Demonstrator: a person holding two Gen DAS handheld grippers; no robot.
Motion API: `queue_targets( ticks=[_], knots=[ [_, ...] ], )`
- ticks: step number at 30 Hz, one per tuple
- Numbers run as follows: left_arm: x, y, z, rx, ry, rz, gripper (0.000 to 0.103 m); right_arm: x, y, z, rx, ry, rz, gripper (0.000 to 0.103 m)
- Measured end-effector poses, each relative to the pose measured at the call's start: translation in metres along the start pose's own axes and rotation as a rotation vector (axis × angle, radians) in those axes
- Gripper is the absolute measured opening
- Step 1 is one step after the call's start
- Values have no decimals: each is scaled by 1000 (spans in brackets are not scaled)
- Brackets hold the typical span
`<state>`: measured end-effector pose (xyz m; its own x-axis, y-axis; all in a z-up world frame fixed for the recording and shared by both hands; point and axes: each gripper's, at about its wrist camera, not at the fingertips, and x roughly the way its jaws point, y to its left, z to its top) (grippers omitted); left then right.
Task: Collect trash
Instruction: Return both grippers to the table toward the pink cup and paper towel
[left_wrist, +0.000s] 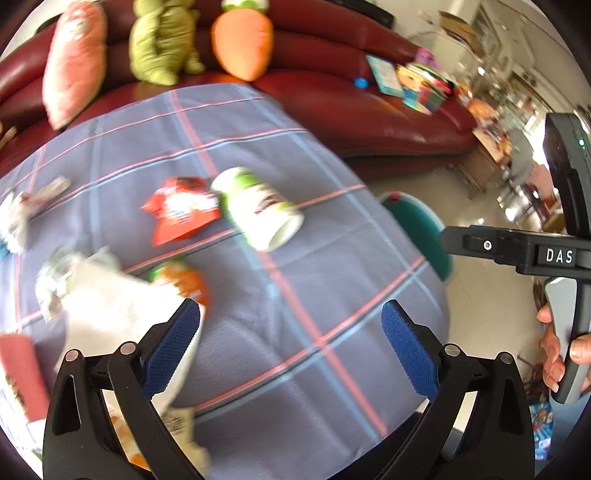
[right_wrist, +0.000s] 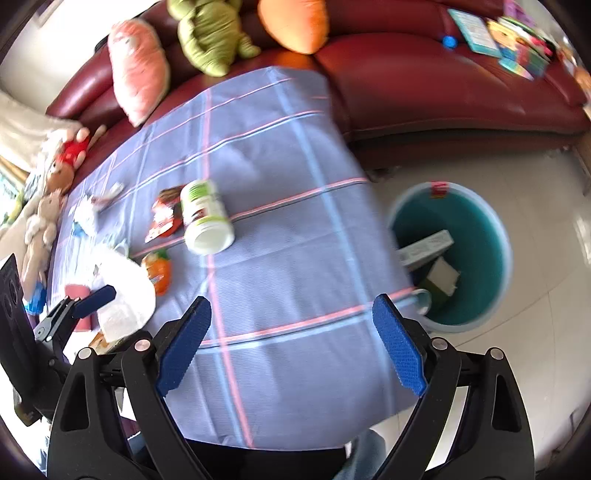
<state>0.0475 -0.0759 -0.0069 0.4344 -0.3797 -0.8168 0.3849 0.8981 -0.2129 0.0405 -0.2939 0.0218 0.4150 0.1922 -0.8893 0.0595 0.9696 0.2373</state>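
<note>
Both grippers hang over a table draped in a grey-blue checked cloth (right_wrist: 280, 229) with pink and pale-blue lines. The left gripper (left_wrist: 290, 347) has its blue-padded jaws spread wide with only cloth showing between them; a crumpled white paper sheet (left_wrist: 110, 314) lies just beside its left finger. The right gripper (right_wrist: 291, 343) likewise stands with jaws wide apart and nothing between them. Trash is scattered on the cloth: a white cylindrical container with a green label (right_wrist: 205, 218) on its side, touching a red crinkled snack wrapper (right_wrist: 164, 218), and nearer, a small orange packet (right_wrist: 159, 271). On the floor right of the table sits a round teal bin (right_wrist: 480, 236) holding cardboard scraps. A dark red leather sofa (right_wrist: 424, 85) with plush cushions stands behind.
</note>
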Motion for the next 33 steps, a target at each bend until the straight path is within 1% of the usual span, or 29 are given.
queue_targets(
  ticks=[8, 12, 17, 19, 22, 25, 29, 33],
  knots=[
    [-37, 80, -28, -119, -24, 95, 99, 22, 75, -3, -113, 55, 33, 85],
    [-56, 119, -44, -165, -38, 163, 99, 36, 110, -6, -173, 87, 44, 85],
    [-78, 171, -66, -259, -46, 245, 99, 55, 145, -9, -237, 130, 55, 85],
    [-82, 187, -72, -287, -49, 279, 99, 65, 160, -9, -264, 151, 61, 85],
    [-79, 209, -80, -326, -25, 341, 99, 76, 177, -10, -291, 174, 71, 85],
    [-69, 228, -87, -373, 5, 342, 99, 86, 188, -11, -309, 194, 77, 85],
    [-53, 244, -90, -406, 37, 336, 99, 98, 196, -10, -317, 220, 78, 85],
    [-43, 254, -93, -431, 45, 325, 99, 107, 201, -8, -321, 234, 74, 85]
  ],
)
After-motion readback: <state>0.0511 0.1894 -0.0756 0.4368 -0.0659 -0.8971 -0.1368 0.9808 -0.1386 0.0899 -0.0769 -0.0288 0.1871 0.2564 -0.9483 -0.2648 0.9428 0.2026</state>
